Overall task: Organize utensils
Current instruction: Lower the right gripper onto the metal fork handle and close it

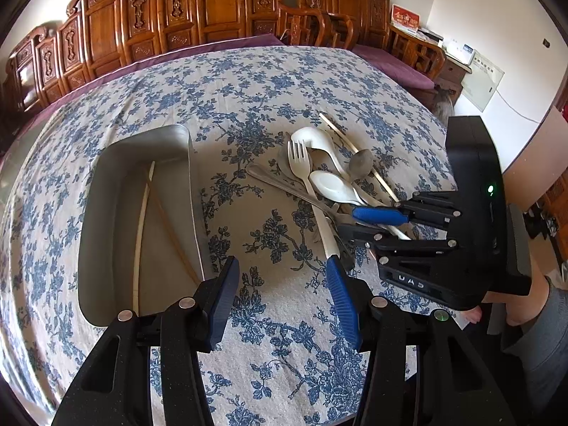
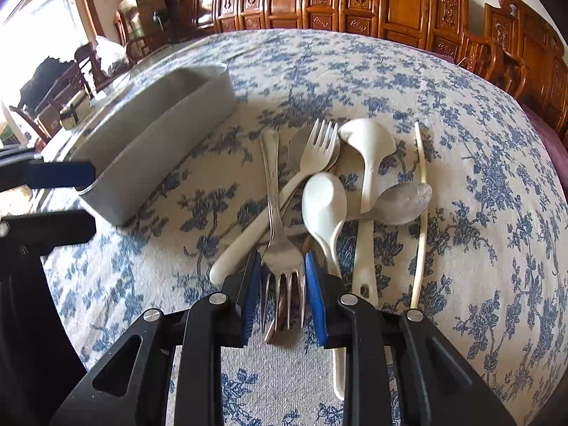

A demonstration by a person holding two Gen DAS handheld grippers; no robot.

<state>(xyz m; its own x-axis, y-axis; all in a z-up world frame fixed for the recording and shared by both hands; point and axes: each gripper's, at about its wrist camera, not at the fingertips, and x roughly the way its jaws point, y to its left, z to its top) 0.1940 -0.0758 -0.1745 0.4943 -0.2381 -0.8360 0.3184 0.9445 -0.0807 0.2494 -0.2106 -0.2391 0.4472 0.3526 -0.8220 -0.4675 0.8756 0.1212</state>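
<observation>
My right gripper (image 2: pixel 282 266) is shut on the tined head of a metal fork (image 2: pixel 275 206), which lies on top of a utensil pile. The pile holds a white plastic fork (image 2: pixel 316 152), two white spoons (image 2: pixel 323 206), a metal spoon (image 2: pixel 404 202) and a pale chopstick (image 2: pixel 420 213). In the left wrist view the right gripper (image 1: pixel 355 223) reaches into the pile (image 1: pixel 319 177) from the right. My left gripper (image 1: pixel 282 280) hovers open over the cloth between the pile and a grey metal tray (image 1: pixel 92 213), with nothing between its fingers. Two chopsticks (image 1: pixel 142 220) lie in the tray.
A blue floral cloth (image 1: pixel 248 88) covers the round table. Carved wooden chairs (image 1: pixel 213 10) stand along the far side. A person's forearm (image 1: pixel 514 301) shows behind the right gripper. The tray's long wall (image 2: pixel 159 131) sits left of the pile.
</observation>
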